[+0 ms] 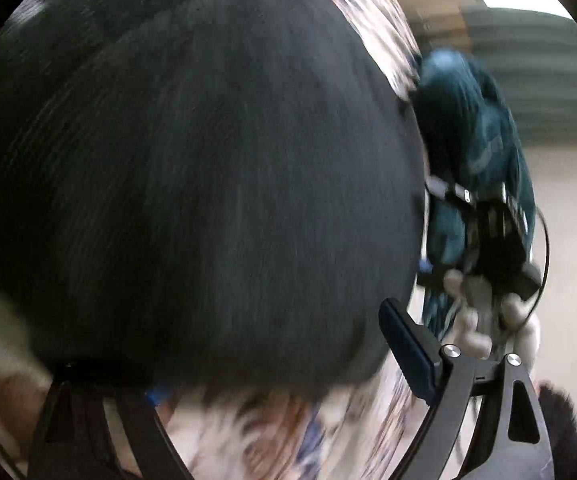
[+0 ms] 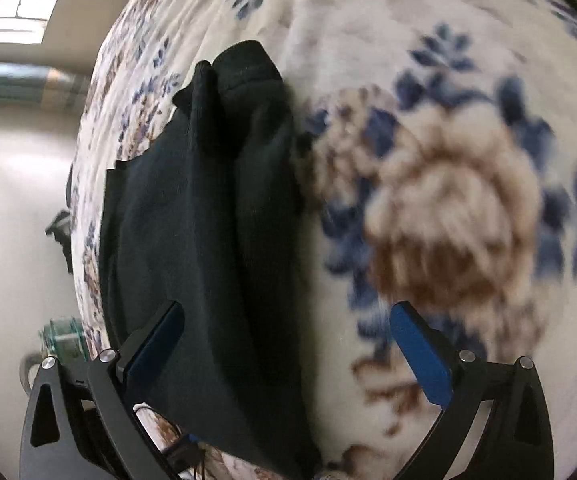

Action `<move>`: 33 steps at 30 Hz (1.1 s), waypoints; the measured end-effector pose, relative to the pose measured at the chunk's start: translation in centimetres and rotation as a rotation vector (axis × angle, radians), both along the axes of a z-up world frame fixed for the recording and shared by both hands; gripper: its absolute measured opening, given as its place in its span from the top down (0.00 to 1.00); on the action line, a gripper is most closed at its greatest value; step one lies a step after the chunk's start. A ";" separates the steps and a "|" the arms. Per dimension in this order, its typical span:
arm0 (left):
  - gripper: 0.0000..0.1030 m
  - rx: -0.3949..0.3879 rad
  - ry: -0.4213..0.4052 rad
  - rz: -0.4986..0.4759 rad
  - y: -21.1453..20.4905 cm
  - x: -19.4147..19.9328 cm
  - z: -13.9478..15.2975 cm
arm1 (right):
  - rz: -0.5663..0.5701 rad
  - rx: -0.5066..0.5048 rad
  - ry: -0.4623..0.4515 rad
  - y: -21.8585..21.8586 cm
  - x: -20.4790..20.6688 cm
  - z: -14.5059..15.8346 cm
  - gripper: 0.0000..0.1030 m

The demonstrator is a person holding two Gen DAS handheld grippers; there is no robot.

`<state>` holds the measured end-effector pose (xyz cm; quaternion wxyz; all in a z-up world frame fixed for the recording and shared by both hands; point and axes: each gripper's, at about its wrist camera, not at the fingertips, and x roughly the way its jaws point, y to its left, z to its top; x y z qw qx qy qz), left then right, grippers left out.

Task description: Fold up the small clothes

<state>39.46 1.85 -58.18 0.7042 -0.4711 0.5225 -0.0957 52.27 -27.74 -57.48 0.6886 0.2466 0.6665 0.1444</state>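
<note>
Sprawling under everything is the cream fleece bedspread with blue and brown flowers, and on it lies the dark ribbed knit garment, doubled lengthwise into a long strip, so one fold looks done and a crosswise fold likely remains. Right gripper hangs over its near end, fingers spread wide, gripping nothing; left gripper likewise gapes empty, close above the knit
</note>
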 end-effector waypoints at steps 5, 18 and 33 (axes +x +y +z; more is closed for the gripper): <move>0.13 -0.122 0.073 0.182 1.6 1.0 -0.5 | 0.057 0.071 0.011 1.9 4.4 -1.4 0.00; 0.78 0.031 -0.022 0.021 6.2 4.0 5.7 | -0.138 0.151 -0.031 3.0 1.4 -1.2 0.76; 0.40 0.025 0.096 -0.227 10.0 2.0 2.2 | -0.287 0.048 0.180 3.6 -18.5 1.1 0.10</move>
